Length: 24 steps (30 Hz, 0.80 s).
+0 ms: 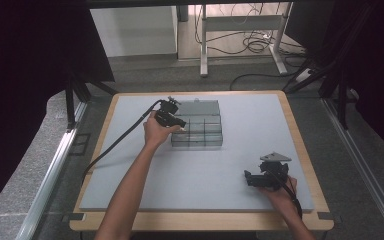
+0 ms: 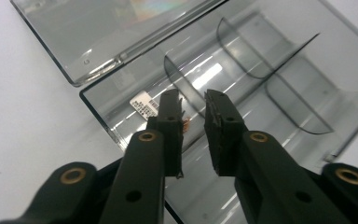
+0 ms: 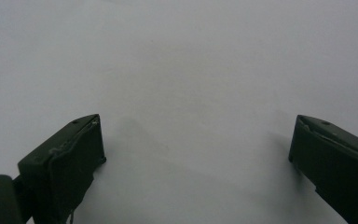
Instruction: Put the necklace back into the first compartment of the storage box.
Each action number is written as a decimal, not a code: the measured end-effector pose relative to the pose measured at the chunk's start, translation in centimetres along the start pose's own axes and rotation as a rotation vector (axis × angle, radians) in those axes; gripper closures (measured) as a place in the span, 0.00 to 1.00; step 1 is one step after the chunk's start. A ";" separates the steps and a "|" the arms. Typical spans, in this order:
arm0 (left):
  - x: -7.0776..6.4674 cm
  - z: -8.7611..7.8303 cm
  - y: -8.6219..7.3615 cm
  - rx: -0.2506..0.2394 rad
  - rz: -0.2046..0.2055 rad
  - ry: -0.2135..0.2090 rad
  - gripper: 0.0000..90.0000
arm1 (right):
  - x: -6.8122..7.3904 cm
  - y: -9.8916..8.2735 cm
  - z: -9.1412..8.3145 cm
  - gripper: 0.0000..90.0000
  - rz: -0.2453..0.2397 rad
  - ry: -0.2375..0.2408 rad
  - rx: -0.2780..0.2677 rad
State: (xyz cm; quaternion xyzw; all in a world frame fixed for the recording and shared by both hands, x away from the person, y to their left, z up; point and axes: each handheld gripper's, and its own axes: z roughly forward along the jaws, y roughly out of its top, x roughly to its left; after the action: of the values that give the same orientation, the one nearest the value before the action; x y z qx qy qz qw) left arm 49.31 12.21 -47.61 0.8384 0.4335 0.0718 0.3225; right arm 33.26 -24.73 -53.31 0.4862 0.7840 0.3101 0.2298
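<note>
At a grey-topped table (image 1: 240, 165), a person works two hand-held grippers around a clear plastic compartment box (image 1: 200, 131) that sits open toward the far middle of the surface, its lid (image 1: 198, 107) folded flat behind it. The left gripper (image 1: 180, 121) hovers at the box's left end — in the left gripper view (image 2: 193, 109) its black jaws stand a narrow gap apart with nothing between them, poised over a compartment that carries a small white label (image 2: 144, 106) and curved smoky dividers (image 2: 242, 56). The right gripper (image 1: 247, 179) rests near the table's front right corner, well apart from the box — its jaws spread wide over bare grey surface (image 3: 191, 70), holding nothing.
</note>
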 end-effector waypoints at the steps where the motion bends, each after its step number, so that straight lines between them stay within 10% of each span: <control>1: 0.0 -0.2 0.0 -0.003 0.005 -0.003 0.84 | 0.0 0.0 0.0 0.03 0.000 0.000 0.000; 13: -0.3 -4.7 -3.6 -0.098 0.018 -0.026 0.70 | 0.0 0.0 0.0 0.03 -0.001 -0.002 0.000; 24: -0.2 -8.8 -10.0 -0.177 -0.003 -0.062 0.65 | 0.1 0.0 0.0 0.03 0.000 -0.006 0.003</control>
State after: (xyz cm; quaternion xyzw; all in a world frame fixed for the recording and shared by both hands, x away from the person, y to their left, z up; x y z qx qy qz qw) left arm 38.84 20.43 -46.79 0.8078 0.4166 0.0830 0.4087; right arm 33.23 -24.68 -53.31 0.4873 0.7838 0.3077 0.2314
